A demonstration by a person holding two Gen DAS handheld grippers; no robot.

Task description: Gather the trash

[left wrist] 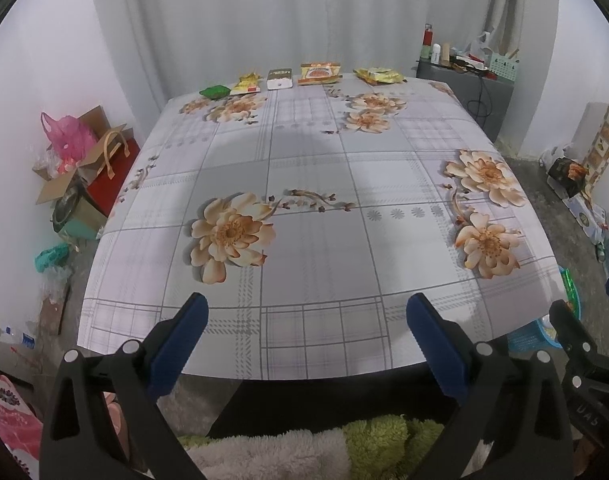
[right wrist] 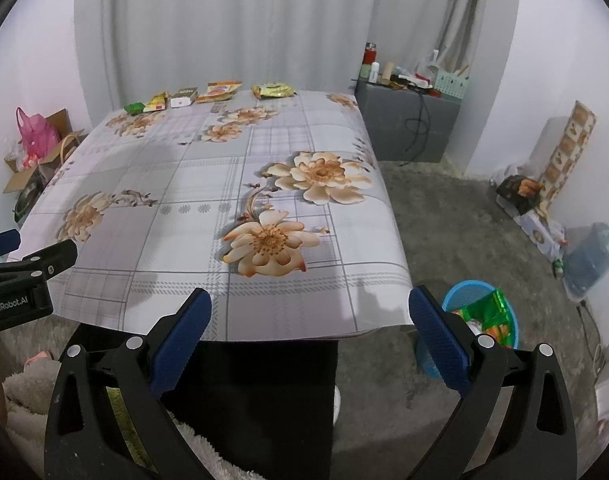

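Trash sits in a row along the far edge of the table [left wrist: 304, 240], which is covered by a grey plaid cloth with peach flowers. Left to right: small green crumpled packet [left wrist: 214, 91], yellow snack wrapper [left wrist: 247, 83], white box with dark olive top [left wrist: 279, 78], orange-and-yellow snack bag [left wrist: 319, 73], yellow-green snack bag [left wrist: 378, 75]. Print on all of them is too small to read. Same row in the right wrist view: green packet [right wrist: 134, 107], yellow wrapper [right wrist: 156, 102], white box [right wrist: 183, 97], orange bag [right wrist: 218, 92], yellow-green bag [right wrist: 273, 89].

Round blue plastic basket [right wrist: 480, 320] stands on the floor at the near right corner of the table, with shiny green and other colourful wrappers inside.

Left gripper [left wrist: 306, 322]: blue-padded fingers spread wide, nothing between them, hanging over the near table edge, well apart from the trash. Right gripper [right wrist: 310, 318]: also spread wide and empty, over the near right edge, basket just beside its right finger. Left gripper body shows at the left of the right wrist view, labelled "GenRobot.AI". Right gripper body at the right of the left view carries white lettering, partly readable as "UAS".

Around: white curtain [left wrist: 288, 20] behind the table, grey cabinet [right wrist: 408, 124] with bottles and clutter on top, blue water jug [right wrist: 592, 256] by the right wall, cardboard box with pink plastic bag [left wrist: 70, 140] at left.
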